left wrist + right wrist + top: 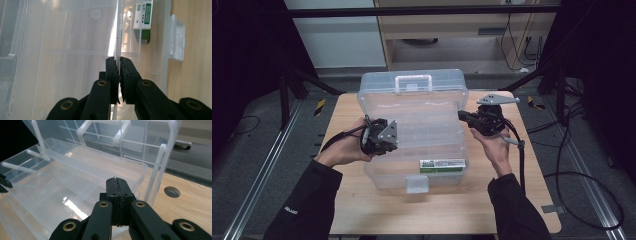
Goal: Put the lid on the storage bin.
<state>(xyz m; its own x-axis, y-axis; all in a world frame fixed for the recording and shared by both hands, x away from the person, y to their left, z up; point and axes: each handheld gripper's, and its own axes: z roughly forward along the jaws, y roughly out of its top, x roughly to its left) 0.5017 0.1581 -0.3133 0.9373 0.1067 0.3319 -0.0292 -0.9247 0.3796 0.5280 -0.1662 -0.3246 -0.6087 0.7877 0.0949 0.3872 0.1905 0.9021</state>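
A clear plastic storage box [387, 172] stands open on the wooden table, its lid [412, 95] raised at the back. An inner clear tray [427, 131] lies across the box. My left gripper [393, 141] is at the tray's left side. In the left gripper view, this gripper [118, 60] is shut on a thin clear tray wall [117, 30]. My right gripper [461, 116] is at the tray's right side. The right gripper [116, 180] is shut on the rim of the tray [82, 177], and a sliver of plastic shows between the jaws.
A green and white label [442, 165] and a white latch [417, 184] are on the box's front wall. The lid carries a white handle [413, 80]. The table [357, 200] has a round hole [172, 191] near the box's corner. Cables lie on the floor [582, 180] to the right.
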